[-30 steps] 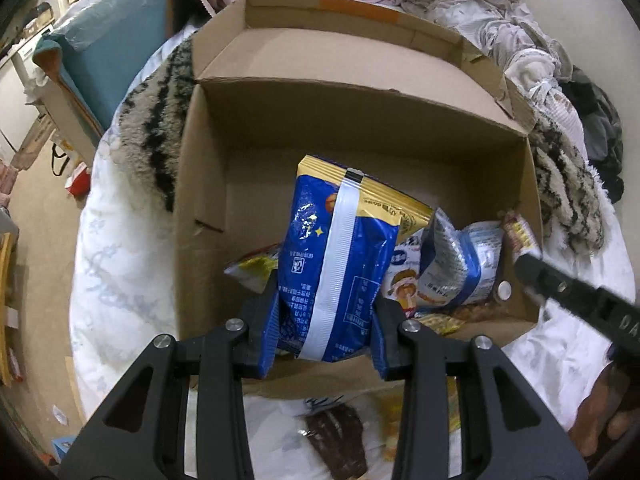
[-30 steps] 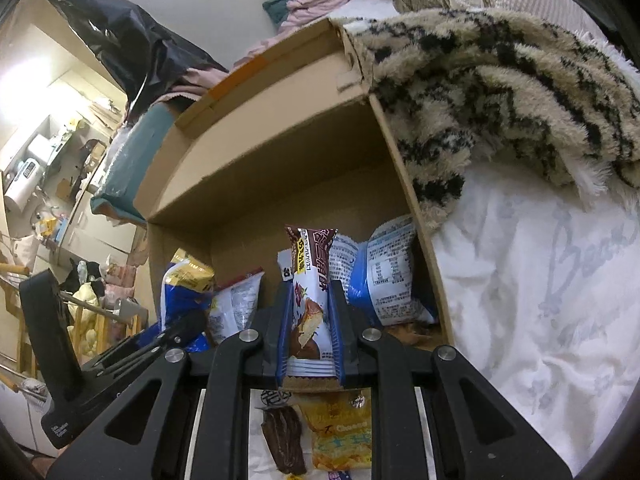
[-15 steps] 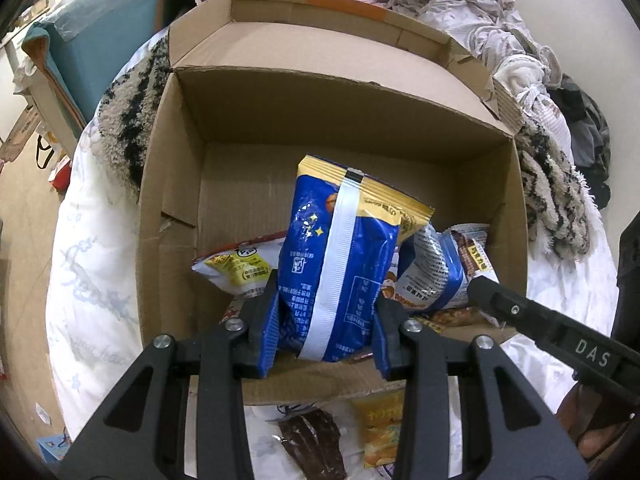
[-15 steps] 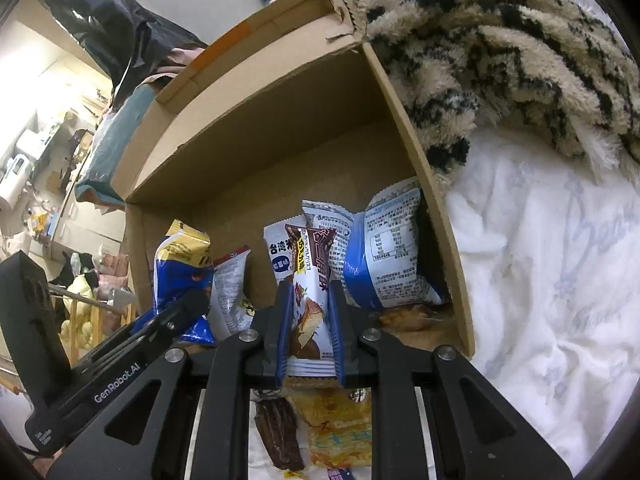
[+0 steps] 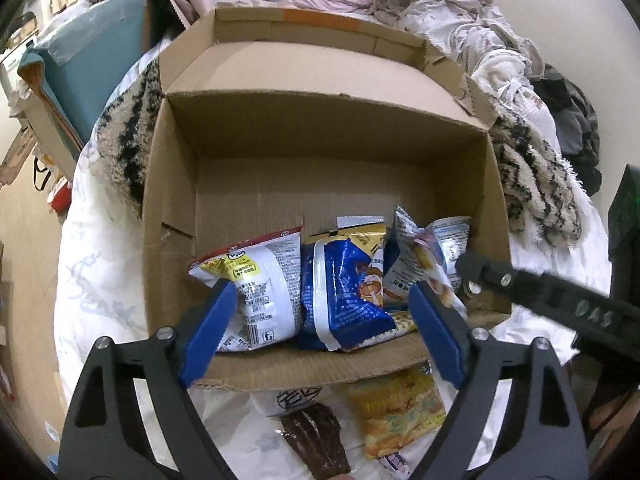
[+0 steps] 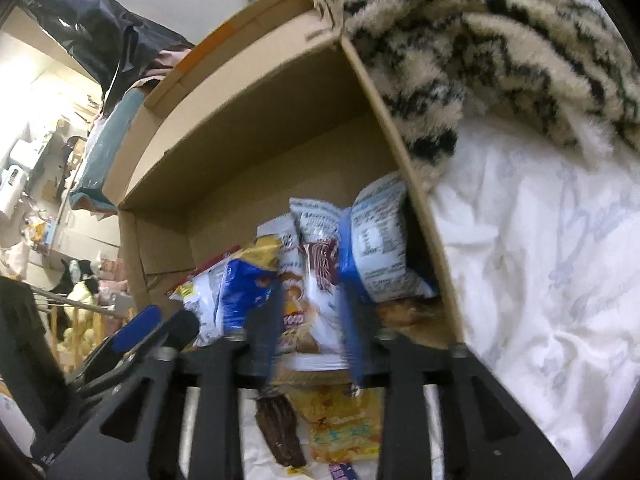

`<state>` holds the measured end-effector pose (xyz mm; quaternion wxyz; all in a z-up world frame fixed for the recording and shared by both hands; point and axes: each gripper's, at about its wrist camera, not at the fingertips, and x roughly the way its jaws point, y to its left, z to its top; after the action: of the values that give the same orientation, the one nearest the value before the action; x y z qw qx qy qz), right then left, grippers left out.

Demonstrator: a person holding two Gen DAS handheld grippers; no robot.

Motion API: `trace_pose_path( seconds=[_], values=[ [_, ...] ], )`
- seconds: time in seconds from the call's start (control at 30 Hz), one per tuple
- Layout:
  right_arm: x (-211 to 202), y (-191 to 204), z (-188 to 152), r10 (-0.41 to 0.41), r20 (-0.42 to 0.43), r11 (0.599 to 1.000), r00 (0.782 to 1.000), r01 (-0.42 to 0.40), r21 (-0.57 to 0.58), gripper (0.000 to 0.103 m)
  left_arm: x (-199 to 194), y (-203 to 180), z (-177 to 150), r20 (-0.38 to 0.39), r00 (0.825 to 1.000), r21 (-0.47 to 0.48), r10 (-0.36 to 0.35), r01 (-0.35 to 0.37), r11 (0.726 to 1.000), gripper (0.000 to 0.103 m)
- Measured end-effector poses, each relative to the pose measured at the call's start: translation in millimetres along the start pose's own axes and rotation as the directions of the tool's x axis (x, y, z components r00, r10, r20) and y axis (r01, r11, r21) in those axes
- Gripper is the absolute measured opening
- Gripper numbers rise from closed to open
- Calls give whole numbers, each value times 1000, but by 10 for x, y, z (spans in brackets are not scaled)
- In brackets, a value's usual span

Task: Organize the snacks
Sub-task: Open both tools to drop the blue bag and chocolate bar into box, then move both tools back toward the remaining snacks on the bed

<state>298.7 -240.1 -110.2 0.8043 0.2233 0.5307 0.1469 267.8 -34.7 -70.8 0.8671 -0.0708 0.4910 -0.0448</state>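
Observation:
An open cardboard box [image 5: 256, 128] sits on the bed and holds several snack bags. The blue and gold bag [image 5: 344, 292] lies in the box between a white and yellow bag [image 5: 256, 280] and a pale blue bag [image 5: 424, 256]. My left gripper [image 5: 320, 336] is open and empty above the box's near wall. My right gripper [image 6: 310, 332] is open over the near wall, and the brown snack bar [image 6: 320, 264] stands loose in the box beyond it, against a blue and white bag [image 6: 380, 240]. The right gripper also shows in the left wrist view [image 5: 472, 276].
A dark brown bar [image 5: 316, 440] and a yellow packet [image 5: 400, 412] lie on the white quilt [image 6: 540, 280] in front of the box. A striped fuzzy blanket [image 6: 500, 52] lies against the box's right side. Crumpled clothes [image 5: 440, 12] pile up behind it.
My left gripper opened and let the blue and gold bag drop into the box. My right gripper opened and released the brown snack bar into the box.

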Motion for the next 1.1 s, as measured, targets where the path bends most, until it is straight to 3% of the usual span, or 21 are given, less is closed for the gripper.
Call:
trace_pose_path(
  seconds=[0.07,0.4,0.5,0.83,1.1],
  values=[
    [-54,14,4,0,30,1000,1000,0,-2,69,-68,4,-6,24,1000,4,-5,5,1000,86],
    [-131,62,-15,2,33,1000,999,-1,-21,69,-184,82,-89,57,997,6,48,-48,999,86],
    [-167,88,-33,5,35,1000,999,-4,-23,69,-234,151,-145,69,997,-22,20,-18,1000,86],
    [-478,143,-229,13,50,999,999,-11,-37,69,-458,262,-379,61,998,-65,31,-27,998,86],
    [-636,82,-511,24,32,1000,999,-24,-9,69,-691,385,-564,60,997,-87,39,-34,996,97]
  ],
)
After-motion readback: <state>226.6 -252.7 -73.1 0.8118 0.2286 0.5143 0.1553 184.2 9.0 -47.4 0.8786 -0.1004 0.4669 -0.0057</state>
